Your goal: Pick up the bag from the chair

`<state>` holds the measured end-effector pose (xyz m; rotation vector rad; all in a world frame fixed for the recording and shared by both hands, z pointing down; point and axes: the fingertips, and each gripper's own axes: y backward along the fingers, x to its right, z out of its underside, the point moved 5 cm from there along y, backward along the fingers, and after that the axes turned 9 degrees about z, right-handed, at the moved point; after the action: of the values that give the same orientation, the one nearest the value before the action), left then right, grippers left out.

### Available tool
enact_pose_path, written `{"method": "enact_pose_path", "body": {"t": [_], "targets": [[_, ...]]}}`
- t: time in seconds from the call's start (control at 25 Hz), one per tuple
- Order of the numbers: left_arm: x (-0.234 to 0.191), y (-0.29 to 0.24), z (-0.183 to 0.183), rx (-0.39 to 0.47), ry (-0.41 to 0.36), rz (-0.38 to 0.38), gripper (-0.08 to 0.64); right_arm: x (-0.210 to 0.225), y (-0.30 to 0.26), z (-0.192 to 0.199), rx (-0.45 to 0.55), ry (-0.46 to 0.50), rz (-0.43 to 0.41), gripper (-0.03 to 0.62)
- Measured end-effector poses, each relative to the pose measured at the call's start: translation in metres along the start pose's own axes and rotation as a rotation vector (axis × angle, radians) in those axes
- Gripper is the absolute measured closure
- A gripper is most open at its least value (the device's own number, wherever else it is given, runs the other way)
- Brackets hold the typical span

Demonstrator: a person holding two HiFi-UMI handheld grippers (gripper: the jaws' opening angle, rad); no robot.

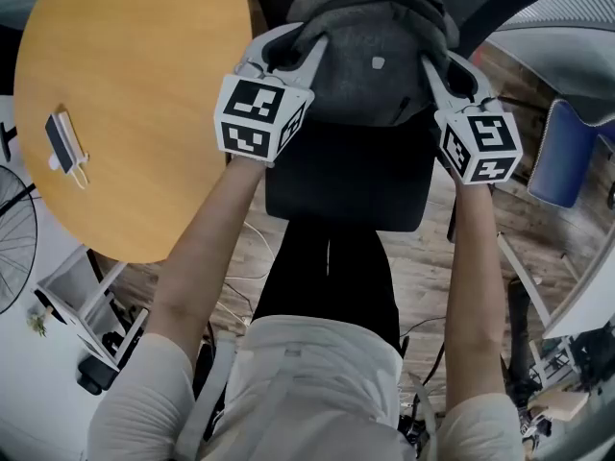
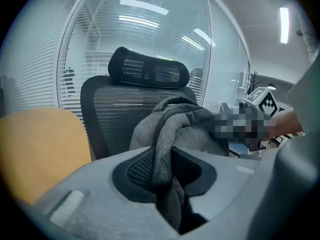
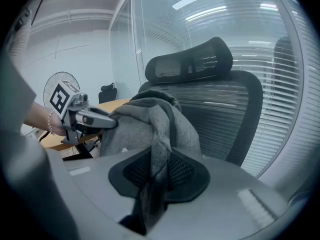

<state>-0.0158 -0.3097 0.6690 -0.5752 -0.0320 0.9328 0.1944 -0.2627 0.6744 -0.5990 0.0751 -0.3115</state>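
A grey fabric bag point(image 1: 375, 60) hangs between my two grippers, over the black office chair point(image 1: 351, 181). My left gripper point(image 1: 300, 54) is shut on the bag's left side and my right gripper point(image 1: 434, 70) on its right side. In the left gripper view, a fold of the bag point(image 2: 175, 129) is pinched in my left gripper point(image 2: 162, 171), with the mesh chair back point(image 2: 107, 114) behind. In the right gripper view, my right gripper point(image 3: 157, 171) clamps another fold of the bag point(image 3: 150, 124), in front of the chair back point(image 3: 230, 114).
A round wooden table point(image 1: 125, 113) stands left of the chair, with a small dark device point(image 1: 62, 142) on it. A fan point(image 1: 14, 248) stands at the far left. At the right is a blue object point(image 1: 562, 152). A glass wall with blinds point(image 2: 150, 29) rises behind the chair.
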Motion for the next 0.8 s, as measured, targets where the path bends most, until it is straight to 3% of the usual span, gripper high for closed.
{"method": "enact_pose_path", "body": {"t": [0.44,0.8], "targets": [[0.024,0.029,0.0,0.025,-0.004,0.002,0.471,-0.016,0.036,0.001,0.019,-0.035,-0.012,0.535],[0.035,0.058,-0.036,0.073,-0.044,-0.014,0.471,-0.023,0.064,-0.034,0.067,-0.023,-0.009,0.535]]}}
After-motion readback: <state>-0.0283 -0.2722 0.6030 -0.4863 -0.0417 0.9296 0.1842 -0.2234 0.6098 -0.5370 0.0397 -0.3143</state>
